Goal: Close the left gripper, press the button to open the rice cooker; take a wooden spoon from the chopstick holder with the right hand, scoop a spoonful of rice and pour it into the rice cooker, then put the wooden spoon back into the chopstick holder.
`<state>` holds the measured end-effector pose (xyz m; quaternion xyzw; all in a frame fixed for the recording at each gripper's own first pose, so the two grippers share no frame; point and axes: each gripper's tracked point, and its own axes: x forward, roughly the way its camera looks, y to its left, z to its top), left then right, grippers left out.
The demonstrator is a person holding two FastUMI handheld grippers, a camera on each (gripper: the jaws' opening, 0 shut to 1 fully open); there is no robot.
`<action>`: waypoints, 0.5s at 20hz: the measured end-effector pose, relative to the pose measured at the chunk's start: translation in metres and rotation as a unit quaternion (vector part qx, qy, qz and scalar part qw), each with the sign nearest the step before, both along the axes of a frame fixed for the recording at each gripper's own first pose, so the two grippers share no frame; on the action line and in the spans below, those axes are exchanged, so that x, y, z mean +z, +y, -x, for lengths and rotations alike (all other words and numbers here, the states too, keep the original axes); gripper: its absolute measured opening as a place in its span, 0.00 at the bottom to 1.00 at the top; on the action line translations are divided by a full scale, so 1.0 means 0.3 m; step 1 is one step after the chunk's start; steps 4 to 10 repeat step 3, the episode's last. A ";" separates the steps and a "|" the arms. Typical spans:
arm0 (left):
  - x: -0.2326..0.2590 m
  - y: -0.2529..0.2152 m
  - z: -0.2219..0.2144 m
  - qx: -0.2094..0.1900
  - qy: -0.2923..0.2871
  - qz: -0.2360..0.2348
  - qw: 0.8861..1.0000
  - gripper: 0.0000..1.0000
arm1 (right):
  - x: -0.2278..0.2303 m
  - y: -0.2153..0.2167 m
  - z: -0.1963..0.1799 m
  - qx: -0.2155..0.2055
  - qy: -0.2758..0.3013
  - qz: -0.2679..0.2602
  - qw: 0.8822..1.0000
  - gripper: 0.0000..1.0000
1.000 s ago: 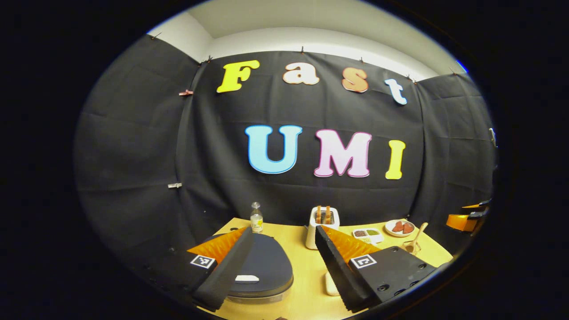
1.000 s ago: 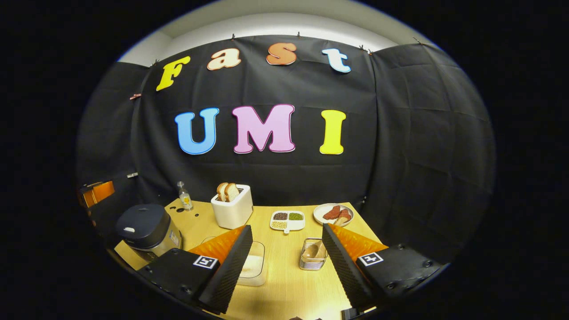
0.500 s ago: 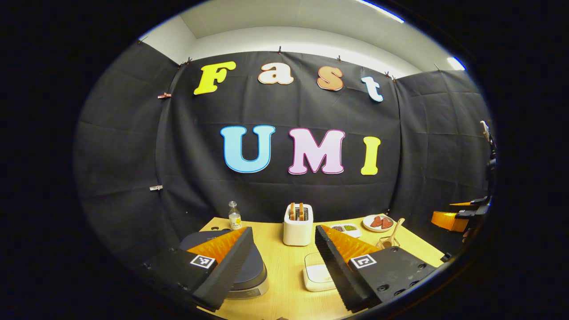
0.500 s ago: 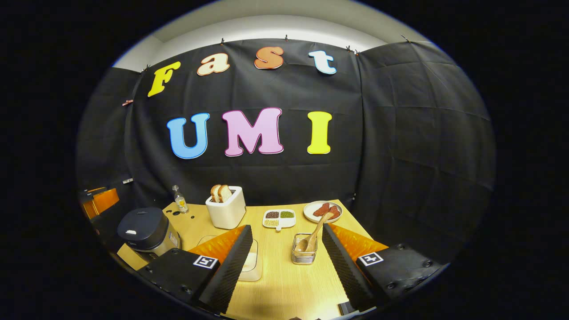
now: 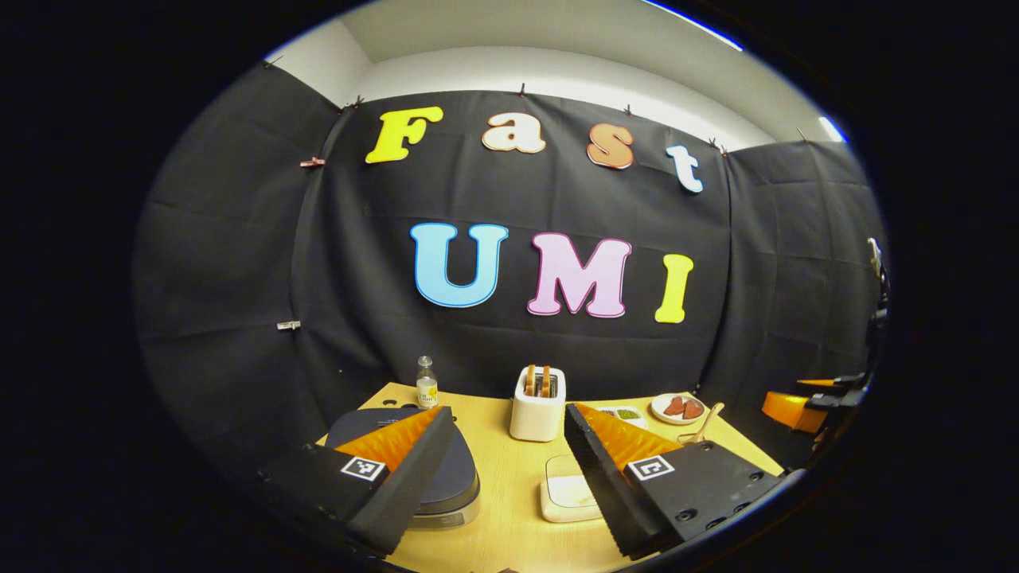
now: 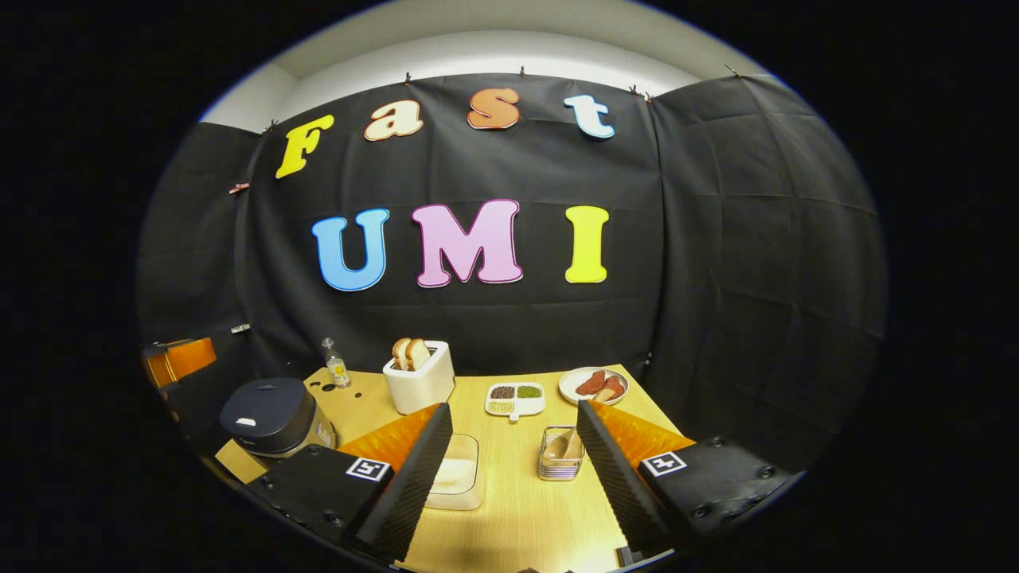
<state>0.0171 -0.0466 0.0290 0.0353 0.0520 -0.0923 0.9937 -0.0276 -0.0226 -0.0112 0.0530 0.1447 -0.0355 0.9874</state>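
Observation:
The dark-lidded rice cooker (image 6: 267, 406) stands shut at the table's left, its white button (image 6: 246, 422) on the lid's front. In the left gripper view the rice cooker (image 5: 466, 469) sits low, partly behind my left finger. My left gripper (image 5: 507, 414) is open and holds nothing, above and short of the cooker. The wooden spoon (image 6: 557, 446) rests in the wire chopstick holder (image 6: 560, 469). A clear tub of rice (image 6: 458, 477) lies between cooker and holder. My right gripper (image 6: 513, 410) is open and empty, back from the holder.
A white toaster (image 6: 419, 378) with bread, a small bottle (image 6: 336, 371), a sectioned dish of grains (image 6: 515, 398) and a plate of food (image 6: 593, 384) line the back of the wooden table (image 6: 509, 517). Black cloth walls close in behind and at both sides.
My left gripper has drawn back from the cooker, which now looks smaller and farther. The right gripper has shifted only slightly. Both stay open.

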 end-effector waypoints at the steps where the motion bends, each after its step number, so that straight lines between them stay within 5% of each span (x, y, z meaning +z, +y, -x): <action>1: 0.019 0.009 -0.003 0.002 0.000 0.002 1.000 0.95 | 0.005 0.004 0.000 0.001 -0.001 0.001 1.000 0.99; 10: 0.060 0.033 -0.008 0.011 -0.004 -0.001 1.000 0.95 | 0.017 0.010 0.000 0.001 -0.005 0.002 1.000 0.99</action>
